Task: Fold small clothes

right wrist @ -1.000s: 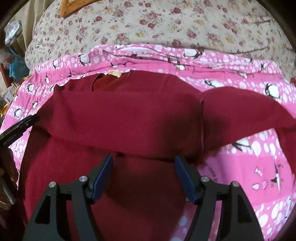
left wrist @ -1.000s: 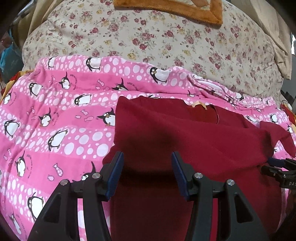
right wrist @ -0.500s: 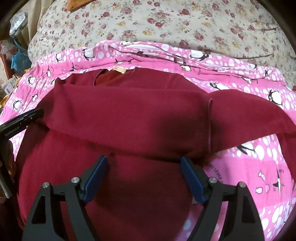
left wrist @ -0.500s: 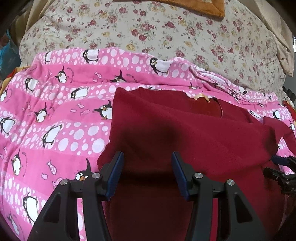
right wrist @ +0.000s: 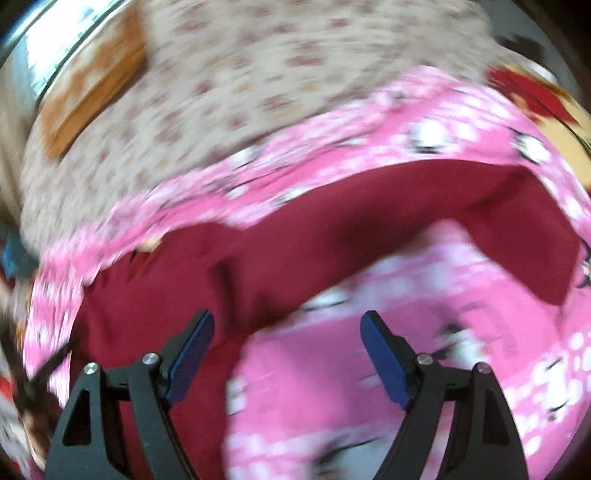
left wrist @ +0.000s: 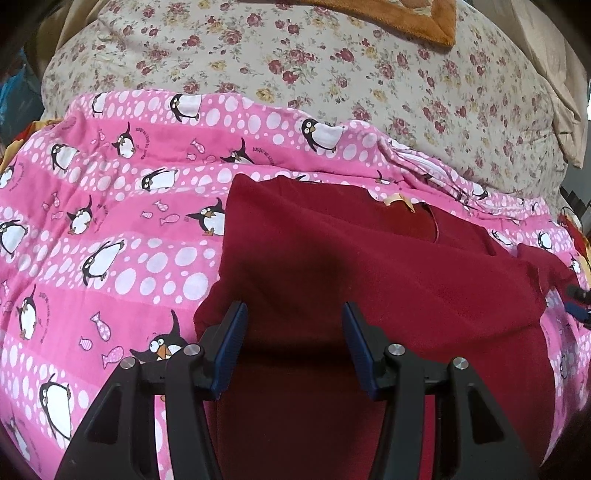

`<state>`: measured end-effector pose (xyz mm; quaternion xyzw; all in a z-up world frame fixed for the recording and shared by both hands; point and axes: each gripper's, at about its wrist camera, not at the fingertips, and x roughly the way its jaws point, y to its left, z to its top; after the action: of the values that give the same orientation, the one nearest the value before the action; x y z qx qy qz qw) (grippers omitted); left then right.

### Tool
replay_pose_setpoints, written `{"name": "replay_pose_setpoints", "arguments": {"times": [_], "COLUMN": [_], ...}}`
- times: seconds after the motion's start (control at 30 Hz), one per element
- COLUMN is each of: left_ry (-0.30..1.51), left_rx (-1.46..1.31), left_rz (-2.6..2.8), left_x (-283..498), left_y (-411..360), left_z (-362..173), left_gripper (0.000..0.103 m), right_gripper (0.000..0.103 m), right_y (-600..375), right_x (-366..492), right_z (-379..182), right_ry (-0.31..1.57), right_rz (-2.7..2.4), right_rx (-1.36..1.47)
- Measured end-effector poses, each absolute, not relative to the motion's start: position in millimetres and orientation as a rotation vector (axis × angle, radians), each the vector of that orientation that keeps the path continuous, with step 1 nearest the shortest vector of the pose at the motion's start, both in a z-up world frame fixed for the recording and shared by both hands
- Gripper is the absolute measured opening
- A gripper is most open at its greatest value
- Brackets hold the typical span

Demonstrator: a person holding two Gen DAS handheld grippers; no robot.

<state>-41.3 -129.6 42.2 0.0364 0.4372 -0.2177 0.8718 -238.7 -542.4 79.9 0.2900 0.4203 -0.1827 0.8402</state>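
A pink penguin blanket (left wrist: 110, 229) spreads under and left of the jaws. Beyond it lies a floral quilt (left wrist: 332, 85), with an orange cloth (left wrist: 424, 18) at its far edge.

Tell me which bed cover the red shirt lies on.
The pink penguin-print blanket, not the beige floral quilt behind it; the red shirt rests wholly on pink.

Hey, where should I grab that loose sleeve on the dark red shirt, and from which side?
Take the sleeve near its cuff end, the free tip lying flat on the pink penguin blanket. Bring the right tool in from the outer side, low over the blanket. The sleeve stretches away from the shirt body, so its tip lifts easiest for folding inward.
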Motion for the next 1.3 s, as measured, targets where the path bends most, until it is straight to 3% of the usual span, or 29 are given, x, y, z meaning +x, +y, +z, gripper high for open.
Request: {"name": "replay_pose_setpoints", "arguments": {"times": [0.43, 0.53, 0.63, 0.7, 0.73, 0.8, 0.9, 1.1, 1.3], "left_ry": [0.914, 0.915, 0.916, 0.918, 0.919, 0.92, 0.92, 0.895, 0.86], "left_rx": [0.088, 0.093, 0.093, 0.093, 0.094, 0.094, 0.089, 0.017, -0.051], "left_rz": [-0.453, -0.452, -0.453, -0.455, -0.455, -0.455, -0.455, -0.447, -0.419], "left_x": [-40, -40, -39, -38, -38, -38, -38, -35, -33], "left_y": [-131, -132, -133, -133, -133, -134, -133, -124, -110], "left_z": [39, 38, 38, 38, 38, 38, 38, 47, 57], "left_gripper": [0.032, 0.032, 0.032, 0.032, 0.032, 0.032, 0.032, 0.032, 0.032], "right_gripper": [0.084, 0.079, 0.06, 0.036, 0.03, 0.008, 0.007, 0.007, 0.007], "right_y": [-676, -682, -687, -693, -697, -704, -708, -665, -560], "right_x": [-296, -284, -269, -261, -263, -260, -259, -251, -201], "right_z": [72, 66, 57, 53, 55, 54, 57, 120, 178], "right_ry": [0.607, 0.603, 0.627, 0.612, 0.6, 0.587, 0.592, 0.564, 0.623], "right_rz": [-0.557, -0.554, -0.563, -0.577, -0.58, -0.587, -0.584, -0.433, -0.13], "right_rx": [1.0, 1.015, 1.01, 0.997, 0.993, 0.982, 0.976, 0.753, 0.503]}}
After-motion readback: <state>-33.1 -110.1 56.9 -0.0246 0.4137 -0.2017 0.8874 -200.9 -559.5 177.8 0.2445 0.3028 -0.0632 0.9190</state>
